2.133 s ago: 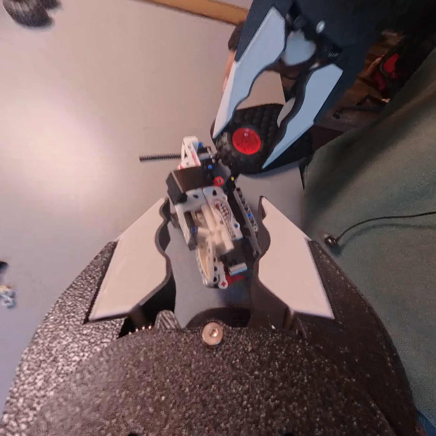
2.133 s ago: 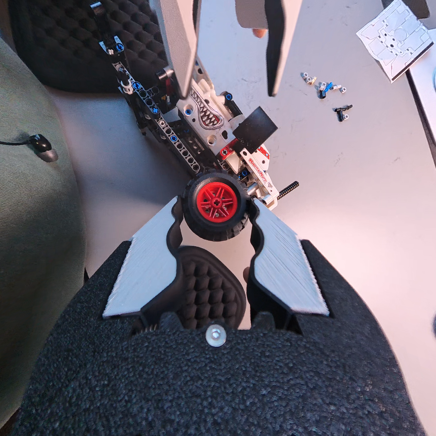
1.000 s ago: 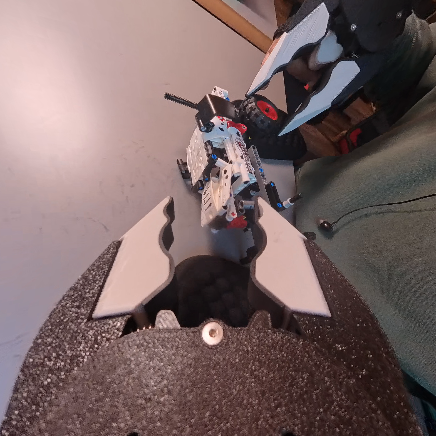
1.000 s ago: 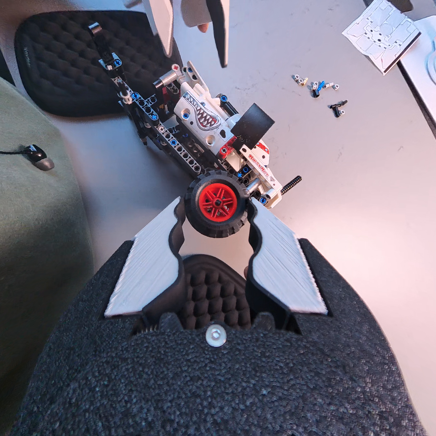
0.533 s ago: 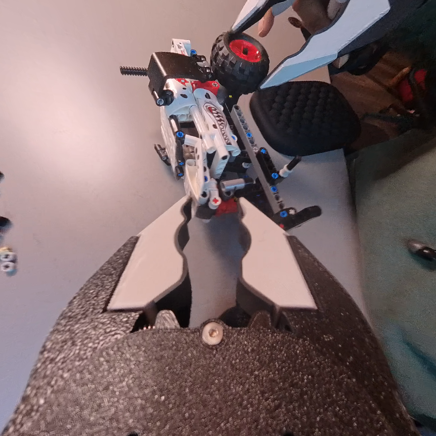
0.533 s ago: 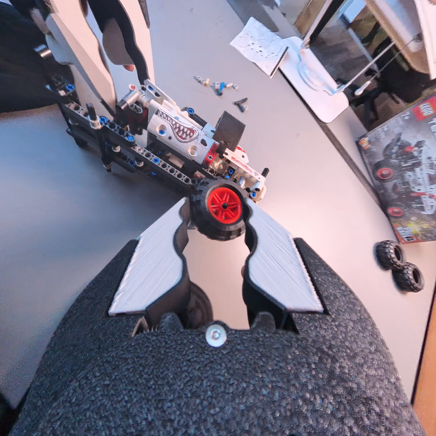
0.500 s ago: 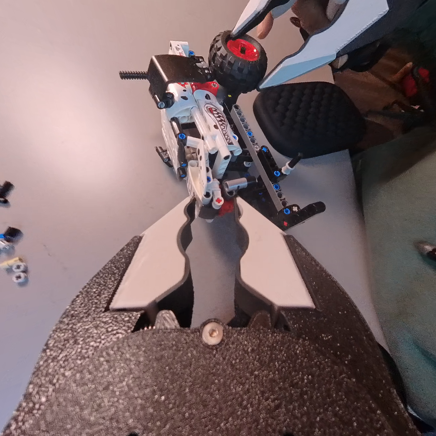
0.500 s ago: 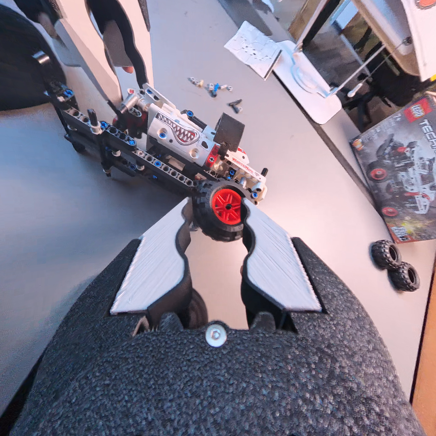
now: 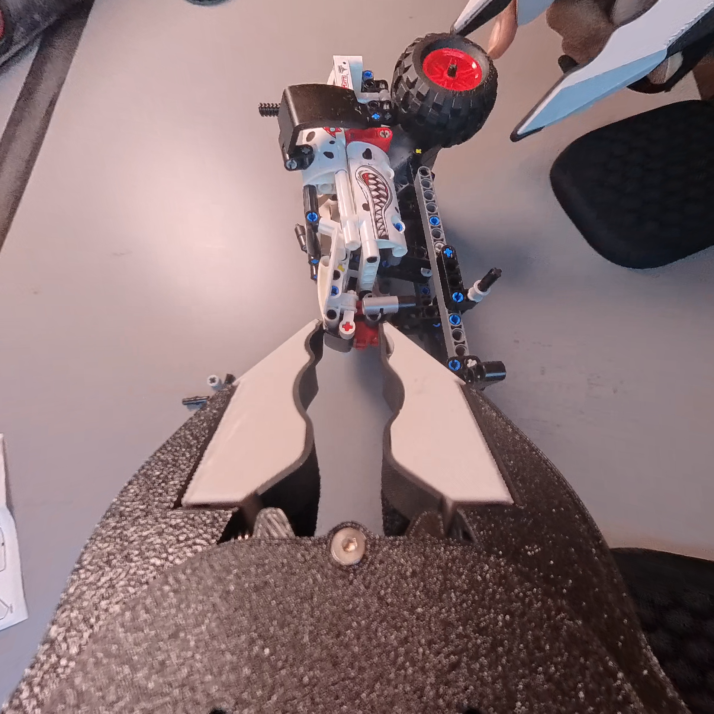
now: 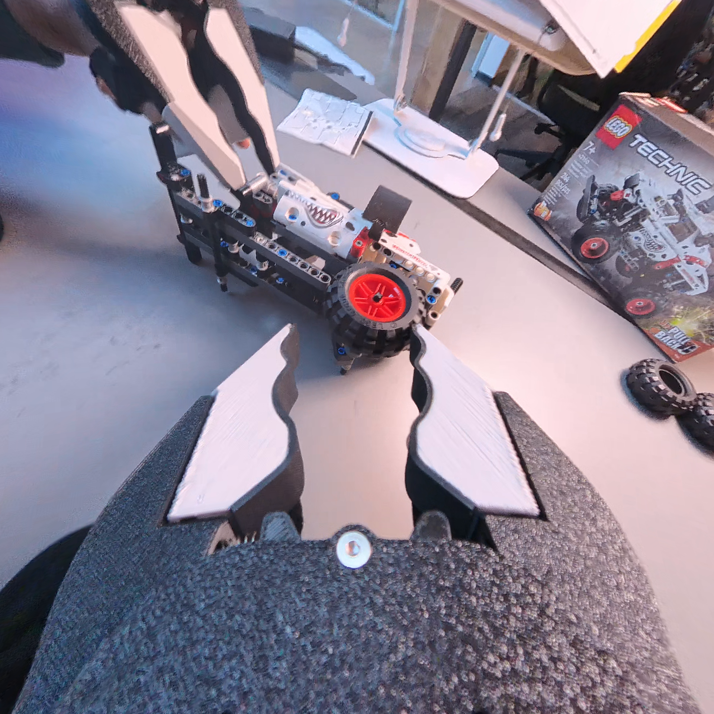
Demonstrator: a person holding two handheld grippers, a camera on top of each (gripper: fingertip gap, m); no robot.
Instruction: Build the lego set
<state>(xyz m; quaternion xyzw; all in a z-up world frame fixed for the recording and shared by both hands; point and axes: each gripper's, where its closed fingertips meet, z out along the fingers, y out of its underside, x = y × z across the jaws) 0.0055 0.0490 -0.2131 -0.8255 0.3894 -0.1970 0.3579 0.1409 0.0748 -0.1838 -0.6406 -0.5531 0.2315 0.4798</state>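
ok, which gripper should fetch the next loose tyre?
Right. The right gripper is open and empty, with the loose tyres on its side. The left gripper is steadying the truck.

We see soft pinkish glare on the grey table [image 9: 154,232]; wide-angle edges bend, and the right view's margins blur.

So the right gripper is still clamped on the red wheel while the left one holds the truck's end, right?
Not quite: the right wrist view shows the right gripper open, clear of the red wheel, which sits on the truck. The left gripper does hold the truck's end.
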